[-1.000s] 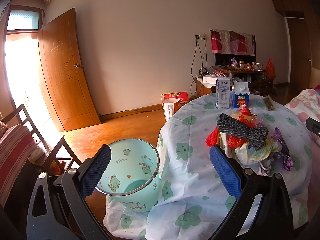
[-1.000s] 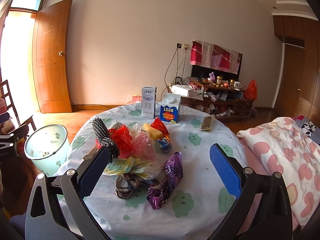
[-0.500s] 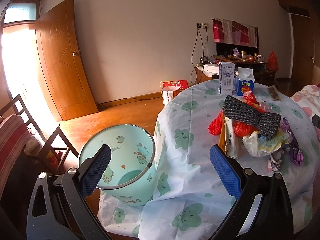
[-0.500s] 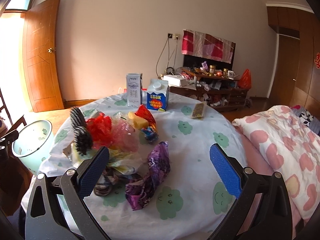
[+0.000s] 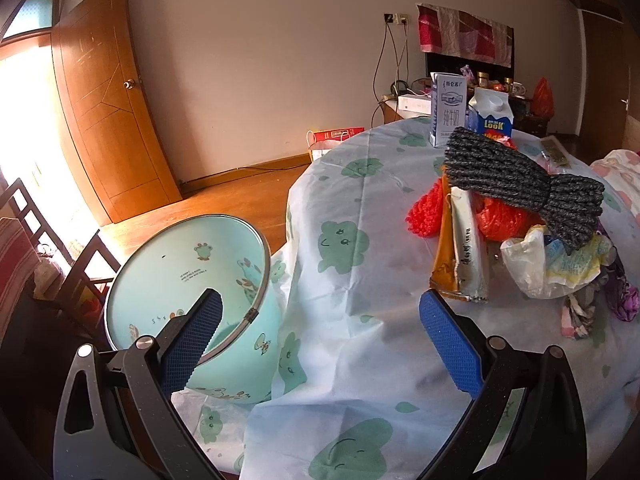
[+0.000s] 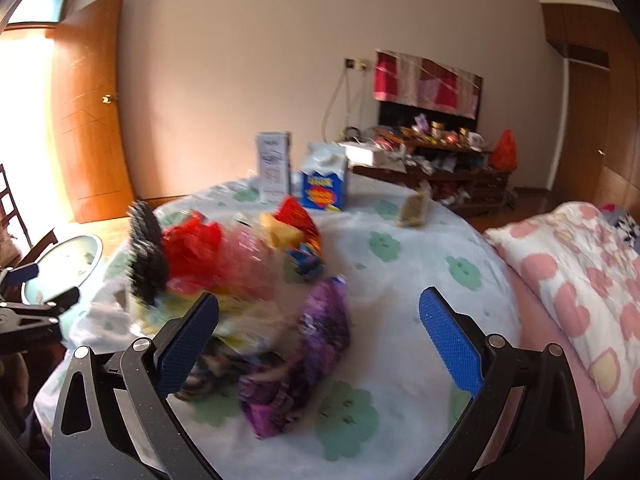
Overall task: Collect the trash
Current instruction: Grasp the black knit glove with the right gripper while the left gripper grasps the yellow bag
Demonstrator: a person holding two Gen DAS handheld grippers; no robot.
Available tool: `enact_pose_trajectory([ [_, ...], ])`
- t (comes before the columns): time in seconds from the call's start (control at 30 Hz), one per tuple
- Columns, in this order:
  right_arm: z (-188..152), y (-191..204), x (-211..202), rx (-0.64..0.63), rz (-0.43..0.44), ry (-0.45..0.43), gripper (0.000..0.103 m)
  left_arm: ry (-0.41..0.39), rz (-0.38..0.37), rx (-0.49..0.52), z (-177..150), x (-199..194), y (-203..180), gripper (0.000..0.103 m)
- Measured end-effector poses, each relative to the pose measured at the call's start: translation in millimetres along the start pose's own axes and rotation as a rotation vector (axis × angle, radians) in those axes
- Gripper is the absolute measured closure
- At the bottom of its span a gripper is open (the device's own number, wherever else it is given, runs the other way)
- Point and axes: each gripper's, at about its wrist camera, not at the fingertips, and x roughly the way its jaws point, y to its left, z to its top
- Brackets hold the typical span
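Left wrist view: trash pile [image 5: 520,236] seen heaped toward right edge of table [image 5: 360,280], grey knitted piece [image 5: 524,184] laid on top. Mint bin [image 5: 188,292] tilted beside table's left edge, touching cloth. Left gripper [image 5: 316,340] held wide, nothing gripped. Right wrist view blurred: purple wrapper [image 6: 316,344], probably foil, seen nearest right gripper [image 6: 318,344], also held wide, nothing gripped. Two cartons [image 5: 468,116] stood at far edge.

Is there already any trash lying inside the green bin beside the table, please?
No, the green bin shows only its bare printed inner wall; the trash pile sits on the table.
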Motion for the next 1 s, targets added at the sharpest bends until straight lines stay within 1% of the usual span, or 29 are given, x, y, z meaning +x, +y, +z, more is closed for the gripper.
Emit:
enact_pose_trajectory([
  [0.1, 11, 23, 2, -0.049, 0.027, -0.031, 0.005, -0.014, 0.047, -0.02, -2, -5, 23, 0.006],
  [0.23, 18, 49, 3, -0.078, 0.088, -0.042, 0.005, -0.01, 0.109, -0.056, -7, -10, 60, 0.006],
  [0.3, 19, 61, 3, -0.103, 0.106, -0.047, 0.006, -0.006, 0.123, -0.075, -10, -12, 75, 0.006],
  [0.4, 19, 82, 8, -0.144, 0.142, -0.034, 0.007, 0.012, 0.131, -0.092, -15, -9, 85, 0.006],
  [0.43, 17, 85, 10, -0.154, 0.15, -0.027, 0.014, 0.018, 0.128, -0.097, -15, -8, 86, 0.006],
  [0.47, 15, 90, 15, -0.168, 0.166, -0.009, 0.029, 0.02, 0.122, -0.098, -15, -7, 86, 0.006],
  [0.5, 13, 94, 19, -0.176, 0.179, 0.012, 0.038, 0.018, 0.117, -0.096, -15, -7, 84, 0.006],
  [0.53, 12, 96, 26, -0.18, 0.202, 0.043, 0.054, 0.014, 0.112, -0.092, -16, -7, 81, 0.006],
  [0.57, 11, 96, 30, -0.174, 0.228, 0.058, 0.077, 0.012, 0.104, -0.088, -15, -7, 79, 0.006],
  [0.6, 11, 97, 34, -0.164, 0.259, 0.069, 0.083, 0.008, 0.096, -0.085, -14, -8, 75, 0.006],
  [0.67, 12, 96, 33, -0.158, 0.287, 0.064, 0.084, 0.0, 0.082, -0.077, -12, -9, 68, 0.006],
  [0.8, 19, 87, 16, -0.124, 0.308, 0.005, 0.084, -0.013, 0.048, -0.059, -4, -11, 51, 0.006],
  [0.9, 30, 64, 2, -0.068, 0.289, -0.037, 0.084, -0.027, 0.014, -0.047, 4, -14, 34, 0.006],
  [1.0, 33, 37, -8, -0.039, 0.237, -0.058, 0.084, -0.052, -0.033, -0.028, 12, -19, 13, 0.006],
])
